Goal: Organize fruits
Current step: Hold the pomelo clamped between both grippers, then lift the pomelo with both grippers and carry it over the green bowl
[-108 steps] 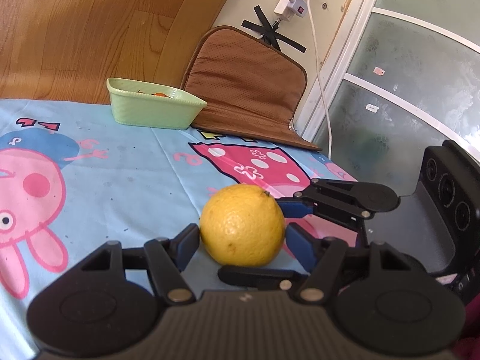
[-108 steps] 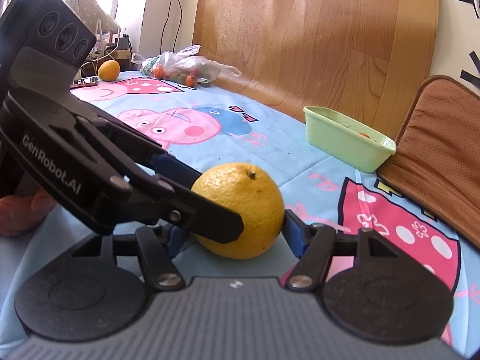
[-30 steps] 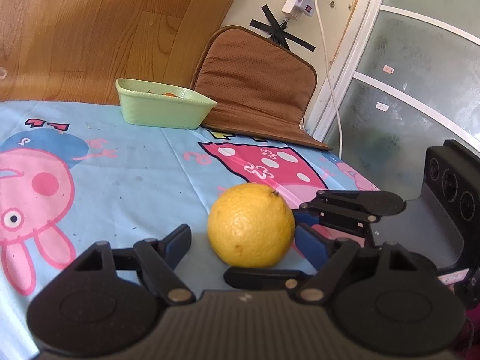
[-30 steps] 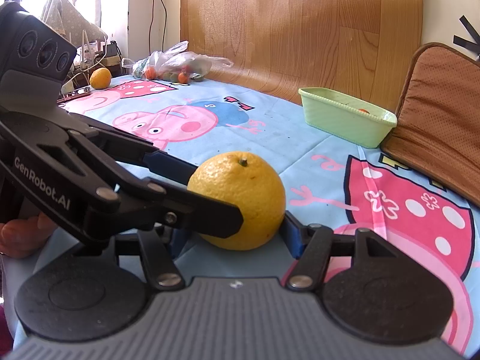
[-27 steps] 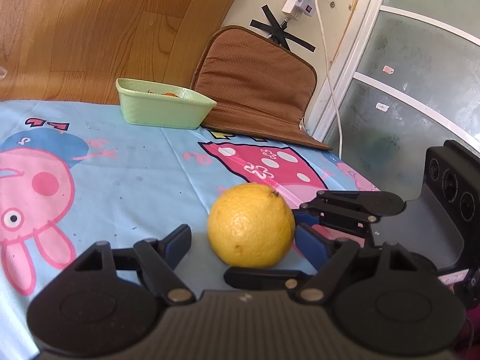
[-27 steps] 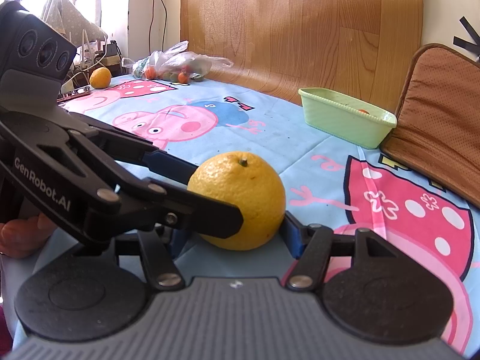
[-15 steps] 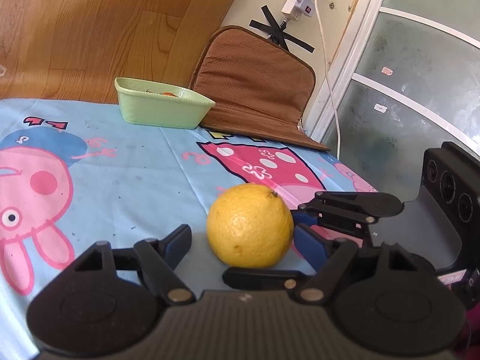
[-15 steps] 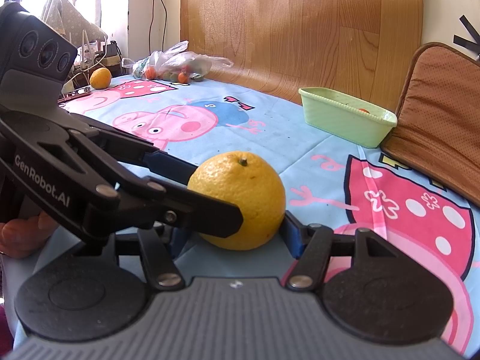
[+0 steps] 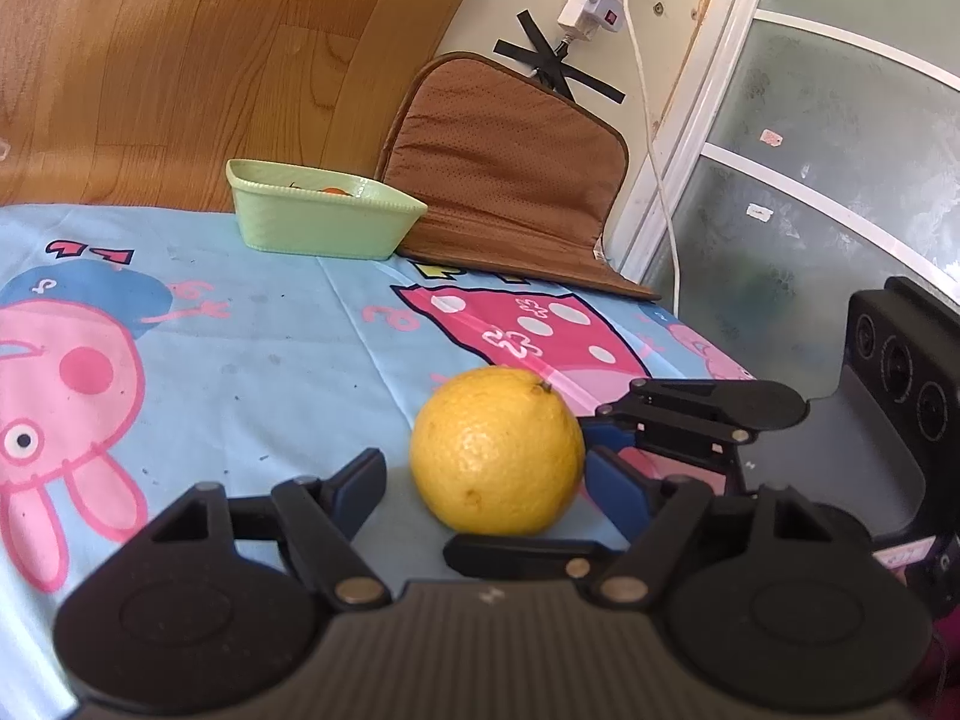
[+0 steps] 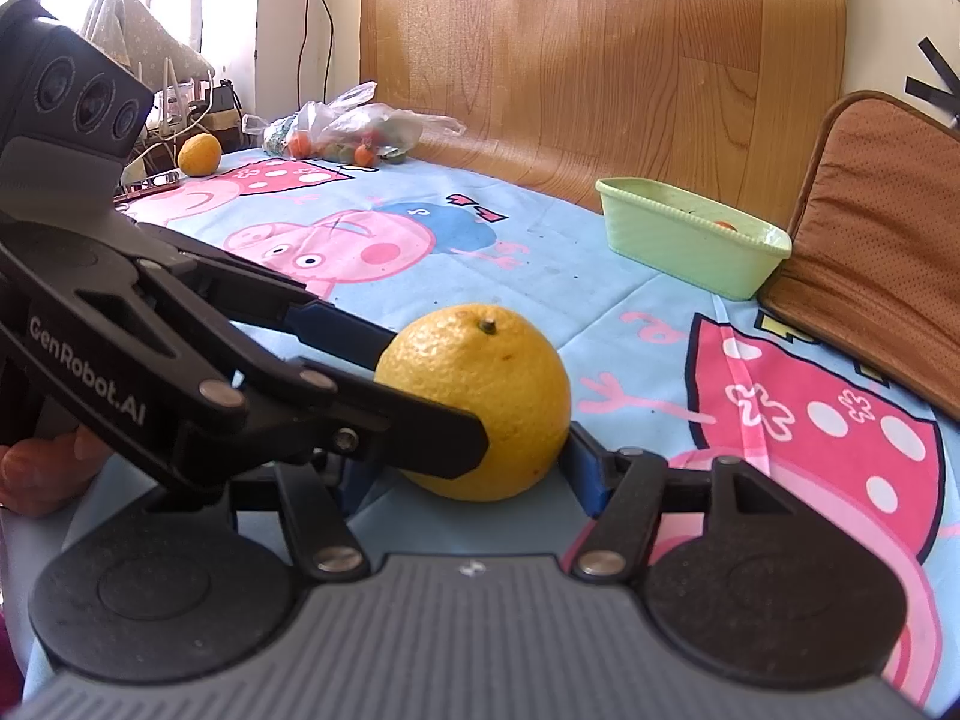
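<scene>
Yellow and dimpled, the one round citrus fruit (image 9: pixel 497 451) sits low in the middle of both my wrist views, resting on the light-blue cartoon-pig tablecloth (image 9: pixel 252 348). My left gripper (image 9: pixel 489 483) stands apart: its left blue pad has cloth showing between it and the fruit, while its right pad lies just beside the skin. My right gripper (image 10: pixel 468 450) reaches in from the other side; its right blue pad presses the fruit's lower right, but the left gripper's black linkage covers its left pad, so I cannot tell whether it is clamped.

Beyond the fruit the cloth runs bare up to the one pale-green rectangular plastic basket (image 9: pixel 318 219), upper centre-left in the left view, well apart from the fruit, with something small and orange inside. A brown padded cushion (image 9: pixel 510 180) leans on the wall just right of the basket. The table's edge falls away at the right of the left view, near the frosted glass door (image 9: pixel 840 192), with a white cable hanging beside it.

In the upper left of the right view I count one more orange fruit (image 10: pixel 200 154) near the far table edge and one clear plastic bag (image 10: pixel 354 132) of small fruits, perhaps tomatoes, though they are too small to be sure. A wood-grain panel (image 10: pixel 600 60) backs the table.
</scene>
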Available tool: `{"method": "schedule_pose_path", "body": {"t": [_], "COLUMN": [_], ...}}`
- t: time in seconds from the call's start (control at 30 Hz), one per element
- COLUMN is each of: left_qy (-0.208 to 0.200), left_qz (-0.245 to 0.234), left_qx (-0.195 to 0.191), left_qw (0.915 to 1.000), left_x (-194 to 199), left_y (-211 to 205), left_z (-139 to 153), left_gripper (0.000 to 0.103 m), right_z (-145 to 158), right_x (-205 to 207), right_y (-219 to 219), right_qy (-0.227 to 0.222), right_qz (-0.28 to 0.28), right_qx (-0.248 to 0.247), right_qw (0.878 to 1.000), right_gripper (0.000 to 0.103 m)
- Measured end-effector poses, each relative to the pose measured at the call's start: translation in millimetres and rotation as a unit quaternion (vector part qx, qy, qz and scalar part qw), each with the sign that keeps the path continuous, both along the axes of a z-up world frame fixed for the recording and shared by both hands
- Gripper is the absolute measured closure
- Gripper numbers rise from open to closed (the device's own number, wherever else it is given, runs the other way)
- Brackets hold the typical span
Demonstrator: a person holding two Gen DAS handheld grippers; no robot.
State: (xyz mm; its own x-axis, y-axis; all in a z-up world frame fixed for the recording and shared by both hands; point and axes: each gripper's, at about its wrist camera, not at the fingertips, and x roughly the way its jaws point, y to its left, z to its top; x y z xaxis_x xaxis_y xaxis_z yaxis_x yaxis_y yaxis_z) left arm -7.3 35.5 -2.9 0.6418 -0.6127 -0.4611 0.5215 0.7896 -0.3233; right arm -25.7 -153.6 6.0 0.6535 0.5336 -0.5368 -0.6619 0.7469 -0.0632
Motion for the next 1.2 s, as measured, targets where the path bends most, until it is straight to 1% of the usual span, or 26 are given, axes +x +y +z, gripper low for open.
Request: {"method": "schedule_pose_path", "body": {"t": [0.03,0.07,0.1,0.53,0.7,0.83,0.97,1.07,1.13,1.2], "left_qy": [-0.001,-0.003,-0.005,-0.008,-0.005,0.0,-0.004,0.0,0.007,0.008], "left_qz": [-0.002,-0.005,-0.009,-0.01,-0.01,-0.01,-0.008,0.001,0.002,0.006], "left_qx": [0.0,-0.001,-0.001,0.0,-0.002,-0.007,-0.004,-0.019,-0.033,-0.04], "left_qw": [1.0,1.0,0.9999,0.9999,0.9999,0.9999,1.0,0.9998,0.9994,0.9991], "left_x": [-0.2,-0.6,-1.3,-1.6,-1.1,0.2,-1.1,0.9,14.5,36.6], "left_y": [0.0,0.0,-0.7,-0.7,0.1,2.2,1.0,4.2,8.2,9.6], "left_z": [0.1,0.1,0.3,0.5,-0.2,-0.9,1.2,8.4,19.6,35.7], "left_gripper": [0.032,0.036,0.037,0.038,0.038,0.037,0.038,0.038,0.038,0.038], "right_z": [0.1,0.1,0.1,0.1,-0.4,-0.4,0.5,4.4,12.3,23.2], "right_x": [-0.3,-0.4,-0.9,-2.9,-5.2,-6.4,-7.3,-6.3,2.0,17.3], "right_y": [0.2,0.3,0.5,1.2,3.0,-0.4,-0.9,-3.7,-6.3,-6.6], "right_qy": [0.0,-0.001,-0.001,-0.005,-0.016,-0.012,-0.014,-0.013,-0.01,-0.018], "right_qz": [0.0,0.0,0.0,-0.002,-0.003,-0.002,-0.006,-0.004,-0.002,-0.004], "right_qx": [0.0,0.0,0.0,-0.002,-0.01,-0.007,-0.004,0.013,0.028,0.036], "right_qw": [1.0,1.0,1.0,1.0,1.0,1.0,1.0,1.0,1.0,0.999], "right_gripper": [0.037,0.037,0.037,0.037,0.036,0.035,0.039,0.04,0.04,0.04]}}
